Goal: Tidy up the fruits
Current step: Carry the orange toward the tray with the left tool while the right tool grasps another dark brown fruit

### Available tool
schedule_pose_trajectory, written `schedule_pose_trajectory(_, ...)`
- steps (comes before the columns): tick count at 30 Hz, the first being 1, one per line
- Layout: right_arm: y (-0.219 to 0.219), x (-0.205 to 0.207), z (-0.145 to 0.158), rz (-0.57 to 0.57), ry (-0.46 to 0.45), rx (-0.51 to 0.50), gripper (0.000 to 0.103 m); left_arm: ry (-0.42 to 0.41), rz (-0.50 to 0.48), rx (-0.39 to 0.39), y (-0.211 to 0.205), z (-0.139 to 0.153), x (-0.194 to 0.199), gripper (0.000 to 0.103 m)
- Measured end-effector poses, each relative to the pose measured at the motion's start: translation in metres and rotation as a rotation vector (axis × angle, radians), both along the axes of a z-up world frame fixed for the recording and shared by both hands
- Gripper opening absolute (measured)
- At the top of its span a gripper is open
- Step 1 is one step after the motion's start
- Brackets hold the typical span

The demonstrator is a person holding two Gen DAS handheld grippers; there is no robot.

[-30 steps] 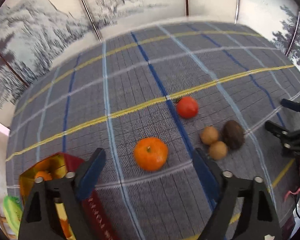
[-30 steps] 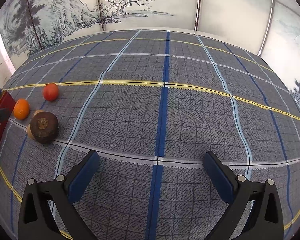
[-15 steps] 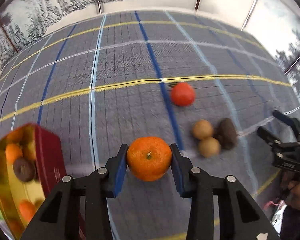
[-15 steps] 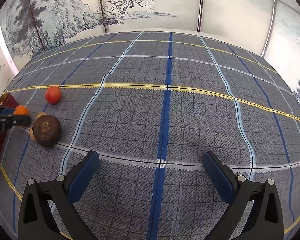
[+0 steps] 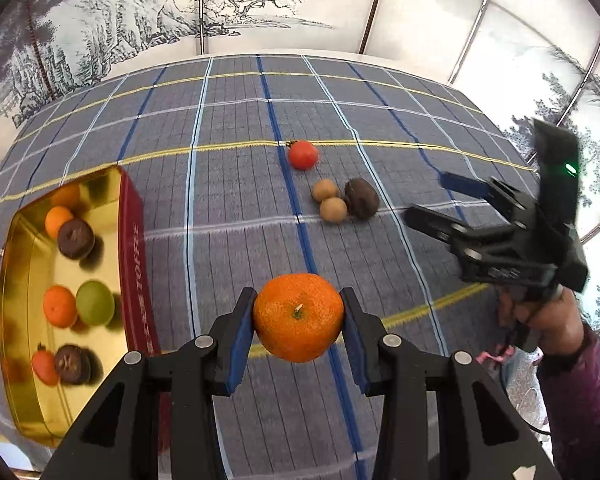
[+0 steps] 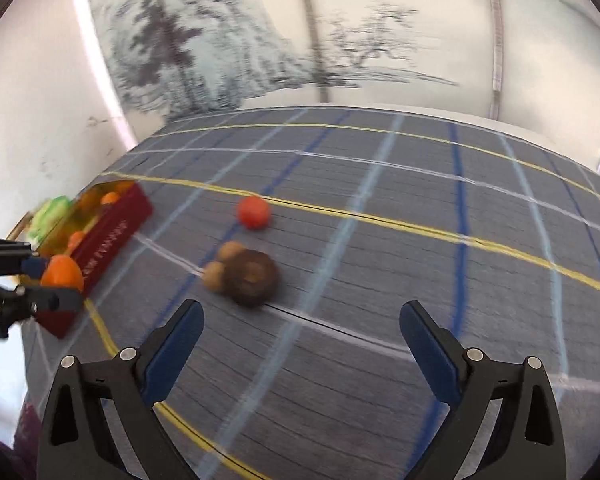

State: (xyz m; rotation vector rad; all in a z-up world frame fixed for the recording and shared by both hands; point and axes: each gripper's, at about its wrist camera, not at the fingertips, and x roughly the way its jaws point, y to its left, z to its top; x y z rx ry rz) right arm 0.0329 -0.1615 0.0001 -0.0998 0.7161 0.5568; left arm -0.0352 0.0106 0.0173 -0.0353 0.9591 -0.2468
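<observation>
My left gripper (image 5: 299, 322) is shut on an orange mandarin (image 5: 298, 316) and holds it above the cloth, right of a red and gold tin (image 5: 134, 248) that holds several fruits. On the cloth lie a red tomato (image 5: 303, 155), two small tan fruits (image 5: 329, 200) and a dark brown fruit (image 5: 362, 199). My right gripper (image 6: 300, 344) is open and empty, just short of the brown fruit (image 6: 252, 276); it also shows in the left wrist view (image 5: 440, 200). The right wrist view shows the held mandarin (image 6: 62, 274) and the tin (image 6: 112, 228) at far left.
The table is covered by a grey plaid cloth (image 5: 228, 184). Painted screen panels (image 5: 260, 4) stand close behind the table. A green item (image 6: 50, 212) sits beyond the tin at the table's left edge.
My left gripper closed on the mandarin and lifted it, turning so the tin shows more fully. My right gripper swung left toward the brown fruit group.
</observation>
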Motion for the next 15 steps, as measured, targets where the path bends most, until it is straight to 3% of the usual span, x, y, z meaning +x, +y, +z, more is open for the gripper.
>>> schedule_pose_trajectory(3,0.018,0.012,-0.001,0.022,0.013,-0.026,0.086,-0.010,-0.002,0.001,0.002,0.002,-0.007,0.037)
schedule_pose_trajectory(5,0.025,0.020,-0.003,0.027,0.028,-0.036,0.074,-0.019,-0.003,0.005,0.002,0.005,-0.012,0.037)
schedule_pose_trajectory(12,0.038,0.035,-0.017,0.043,0.092,-0.032,0.070,-0.025,-0.009,0.002,0.002,0.006,-0.018,0.038)
schedule_pose_trajectory(15,0.037,0.039,-0.020,0.048,0.114,-0.003,0.052,-0.022,-0.006,-0.001,0.003,0.005,-0.019,0.038)
